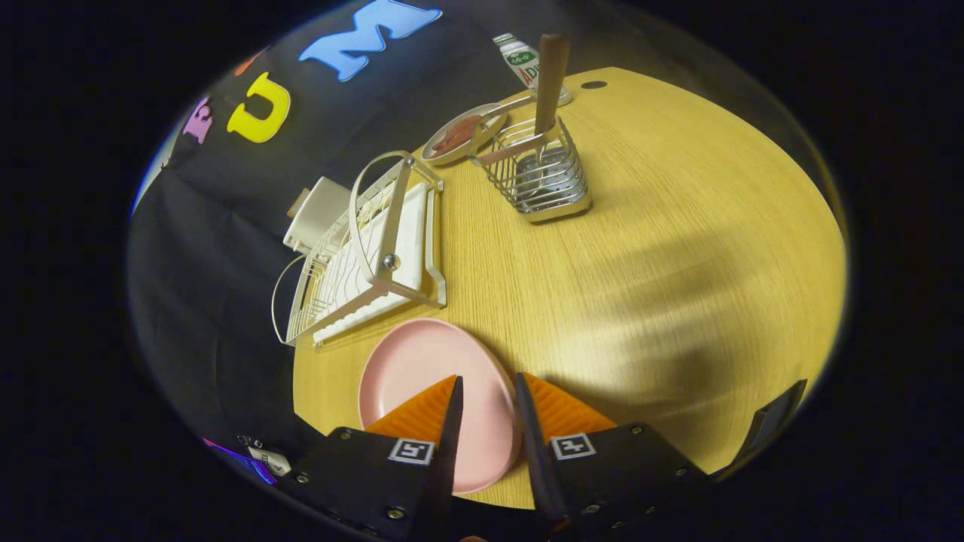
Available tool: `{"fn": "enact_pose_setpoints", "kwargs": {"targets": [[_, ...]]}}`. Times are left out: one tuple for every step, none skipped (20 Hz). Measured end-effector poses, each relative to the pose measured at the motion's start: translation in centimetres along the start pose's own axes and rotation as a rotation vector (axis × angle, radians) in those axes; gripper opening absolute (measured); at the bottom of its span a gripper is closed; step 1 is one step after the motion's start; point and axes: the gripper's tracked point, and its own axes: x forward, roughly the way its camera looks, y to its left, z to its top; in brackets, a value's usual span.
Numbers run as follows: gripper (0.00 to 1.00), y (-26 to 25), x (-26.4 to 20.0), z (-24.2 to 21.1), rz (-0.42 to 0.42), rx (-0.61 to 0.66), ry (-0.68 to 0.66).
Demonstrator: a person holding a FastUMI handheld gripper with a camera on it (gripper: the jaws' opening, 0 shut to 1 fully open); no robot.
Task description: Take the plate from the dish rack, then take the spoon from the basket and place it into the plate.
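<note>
A pink plate (422,376) lies low over the wooden table (678,248), just in front of the white dish rack (369,248). My gripper (487,378) holds it by its near right rim, one finger over the plate's face and the other at its outer edge, with a narrow gap between them. Beyond the fingers stands a wire basket (546,181). It holds a spoon (527,162) whose handle leans toward the rack, and an upright wooden-handled utensil (552,75).
A small dish (459,135) with something reddish sits behind the basket, beside a white bottle (520,60). A white box (316,214) lies behind the rack. The wide stretch of table right of the plate is bare wood.
</note>
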Motion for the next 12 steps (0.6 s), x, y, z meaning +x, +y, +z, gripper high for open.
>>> {"fn": "enact_pose_setpoints", "kwargs": {"targets": [[0.43, -0.6, -0.8, 0.9, -0.019, -0.042, -0.043], [0.43, -0.8, -1.6, 1.8, -0.027, -0.078, -0.086], [0.43, -1.2, -2.6, 2.9, -0.039, -0.123, -0.143], [0.43, -1.3, -3.6, 4.1, -0.040, -0.163, -0.207], [0.43, -1.4, -4.7, 5.1, -0.044, -0.200, -0.268], [0.43, -1.5, -5.6, 6.0, -0.045, -0.234, -0.322], [0.43, -1.6, -6.8, 7.3, -0.055, -0.276, -0.387], [0.43, -1.6, -8.0, 8.5, -0.068, -0.320, -0.454], [0.43, -1.5, -9.0, 9.7, -0.079, -0.367, -0.525], [0.43, -1.6, -10.2, 11.2, -0.108, -0.432, -0.604], [0.43, -1.7, -10.9, 12.1, -0.132, -0.485, -0.658], [0.43, -1.8, -11.7, 12.8, -0.152, -0.523, -0.694]]}}
